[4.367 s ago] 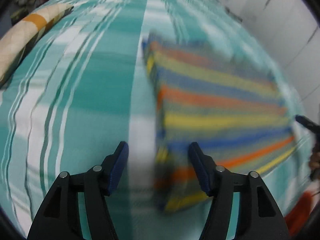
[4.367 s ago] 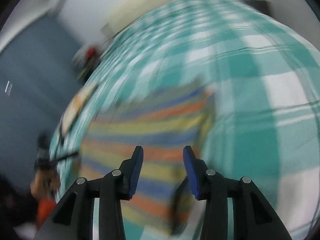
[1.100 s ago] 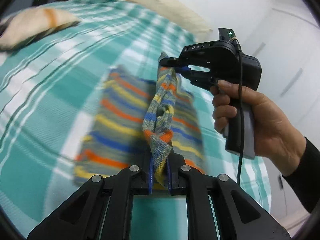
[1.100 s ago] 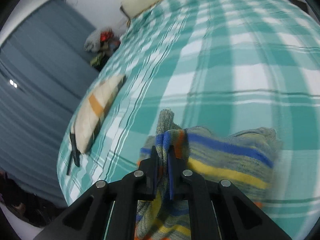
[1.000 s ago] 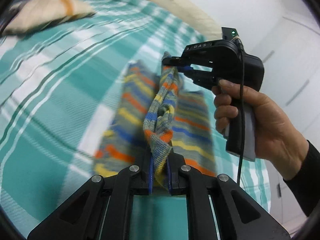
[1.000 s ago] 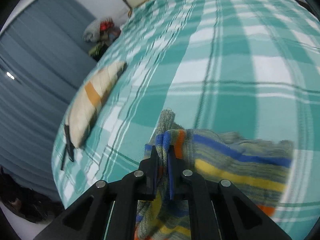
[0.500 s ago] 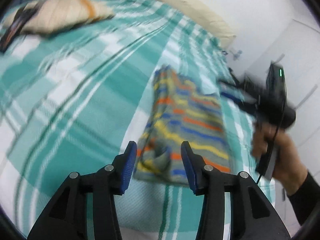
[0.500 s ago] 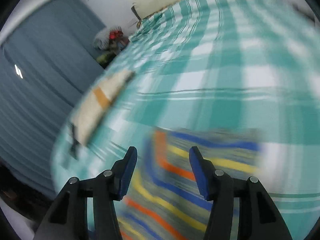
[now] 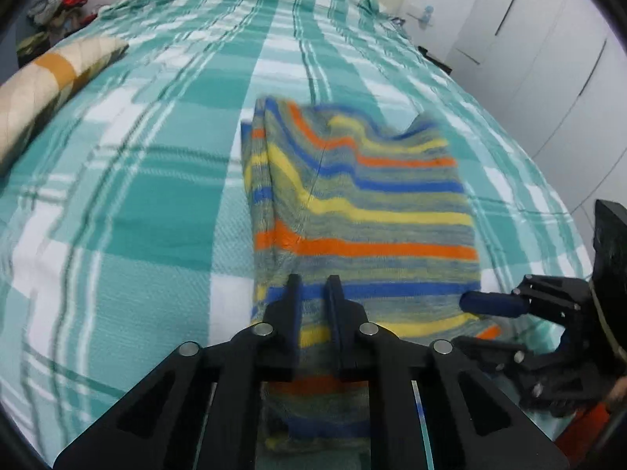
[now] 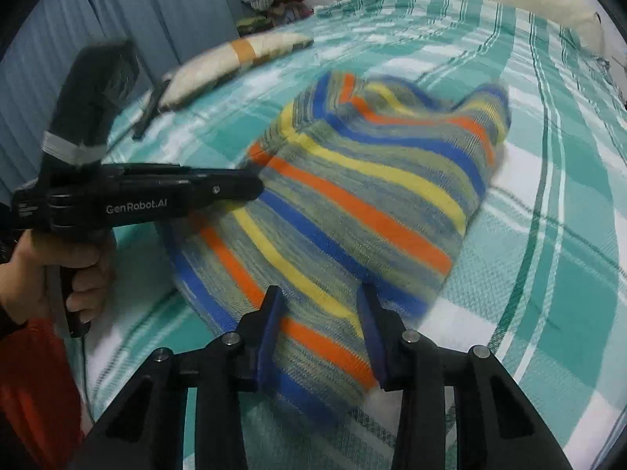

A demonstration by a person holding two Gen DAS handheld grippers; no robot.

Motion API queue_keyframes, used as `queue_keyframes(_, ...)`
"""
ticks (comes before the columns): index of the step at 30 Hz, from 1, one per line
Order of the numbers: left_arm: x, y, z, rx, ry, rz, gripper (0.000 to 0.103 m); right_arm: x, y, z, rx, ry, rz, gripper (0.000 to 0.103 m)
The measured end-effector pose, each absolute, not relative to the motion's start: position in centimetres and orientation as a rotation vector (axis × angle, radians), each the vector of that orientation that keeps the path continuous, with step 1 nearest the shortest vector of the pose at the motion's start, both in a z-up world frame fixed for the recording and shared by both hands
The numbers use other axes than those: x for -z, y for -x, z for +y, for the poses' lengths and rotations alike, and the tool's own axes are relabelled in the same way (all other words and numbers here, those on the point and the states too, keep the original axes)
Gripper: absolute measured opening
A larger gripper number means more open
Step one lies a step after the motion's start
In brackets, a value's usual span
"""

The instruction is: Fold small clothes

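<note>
Striped garment (image 9: pixel 364 203) lies folded on the bed (image 9: pixel 129 211). Left gripper (image 9: pixel 313 293) jaws, just closing, stand narrow, apparently astride its near edge; right gripper (image 10: pixel 319 325) jaws, also closing, gape wider, gripping nothing, positioned for the next fold.

A bedroom: checked bed (image 9: pixel 164 211), pillow (image 9: pixel 51 78), wardrobe (image 9: pixel 548 58).

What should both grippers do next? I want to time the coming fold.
Probably close both on the near edge of the striped garment. The left gripper and right gripper, jaws just closing, straddle that edge with cloth between them, not yet pinched, while it lies flat on the checked bedspread.
</note>
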State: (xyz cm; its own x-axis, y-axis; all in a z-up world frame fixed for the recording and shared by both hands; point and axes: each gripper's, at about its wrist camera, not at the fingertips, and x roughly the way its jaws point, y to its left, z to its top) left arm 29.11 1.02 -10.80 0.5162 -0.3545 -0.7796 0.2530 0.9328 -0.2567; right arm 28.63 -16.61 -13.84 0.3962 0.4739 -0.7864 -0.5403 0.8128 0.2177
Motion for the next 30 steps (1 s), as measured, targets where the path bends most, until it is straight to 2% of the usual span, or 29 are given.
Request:
queue_keyframes(1, 10.0, -29.3, 0.9, 0.380, 0.121, 0.938, 0.034, 12.8, -29.1, -17.3, -0.650, 0.046, 0.975, 0.040)
queue_keyframes(3, 8.1, -29.8, 0.4, 0.426, 0.129, 0.872, 0.057, 10.7, -30.1, -18.6, -0.645, 0.000, 0.924, 0.040)
queue_keyframes(4, 7.7, -30.4, -0.1, 0.443, 0.125, 0.854, 0.059, 9.9, -30.8, -18.9, -0.639, -0.004, 0.901, 0.040)
queue_keyframes(8, 8.9, -35.8, -3.2, 0.460, 0.058, 0.899, 0.059, 8.6, -36.8, -18.8, -0.579, -0.008, 0.881, 0.040)
queue_keyframes(9, 10.0, -37.5, -3.4, 0.420, 0.043, 0.938, 0.058, 9.5, -38.9, -18.6, -0.560, -0.030, 0.917, 0.040)
queue_keyframes(11, 12.1, -40.0, -3.1, 0.346, 0.043, 1.001, 0.050, 12.0, -42.2, -18.3, -0.503, -0.065, 1.012, 0.040)
queue_keyframes(12, 12.8, -40.8, -2.5, 0.333, 0.058, 1.008, 0.047, 13.4, -43.5, -18.2, -0.457, -0.074, 1.052, 0.037)
queue_keyframes(15, 11.8, -40.4, -1.2, 0.362, 0.114, 1.017, 0.047, 14.5, -44.6, -18.4, -0.427, -0.101, 1.056, 0.036)
queue_keyframes(19, 9.3, -35.0, 1.1, 0.409, 0.061, 0.957, 0.064, 10.6, -40.7, -19.1, -0.444, -0.065, 0.931, 0.036)
queue_keyframes(24, 12.0, -27.2, 2.8, 0.357, -0.063, 1.037, 0.064, 8.3, -32.0, -17.9, -0.548, 0.042, 0.865, 0.037)
queue_keyframes(28, 13.0, -22.6, 4.4, 0.311, -0.026, 1.040, 0.063, 13.1, -26.1, -16.7, -0.590, 0.068, 1.001, 0.038)
queue_keyframes(30, 12.0, -20.8, 4.5, 0.299, 0.000, 1.048, 0.062, 14.1, -23.7, -16.9, -0.523, 0.097, 0.985, 0.037)
